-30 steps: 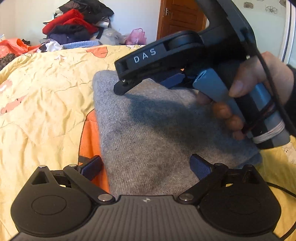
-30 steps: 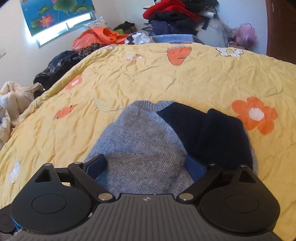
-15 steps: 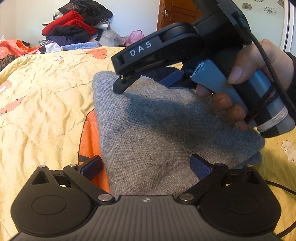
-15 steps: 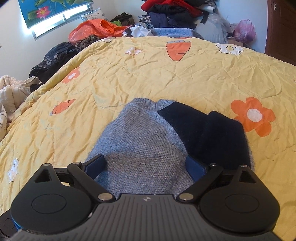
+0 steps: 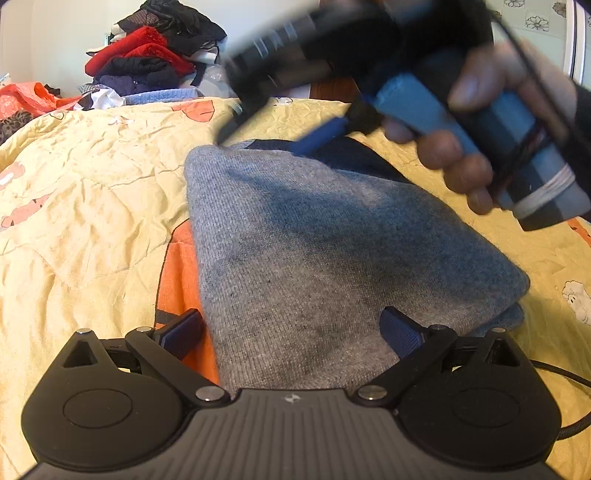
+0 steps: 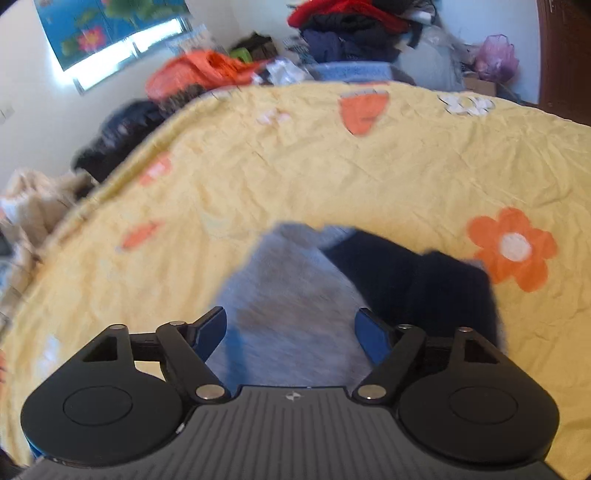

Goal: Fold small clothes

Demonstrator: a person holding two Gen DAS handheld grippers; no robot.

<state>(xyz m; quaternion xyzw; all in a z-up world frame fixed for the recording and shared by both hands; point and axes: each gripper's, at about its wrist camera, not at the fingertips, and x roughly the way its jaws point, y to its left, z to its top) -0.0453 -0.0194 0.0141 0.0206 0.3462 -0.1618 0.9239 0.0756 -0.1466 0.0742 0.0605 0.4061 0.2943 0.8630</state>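
While sweater [image 5: 332,258] fills left view | right view: window poster [image 6: 110,29]

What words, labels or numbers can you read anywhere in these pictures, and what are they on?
White lettering on the right gripper arm in the left wrist view: too blurred to read.
Small white emblem on the left gripper body: a logo, no letters.
Flower poster by the window: no readable words.

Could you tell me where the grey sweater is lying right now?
In both wrist views the grey sweater lies folded on the yellow quilt, just ahead of the cameras, beside an orange flower print.
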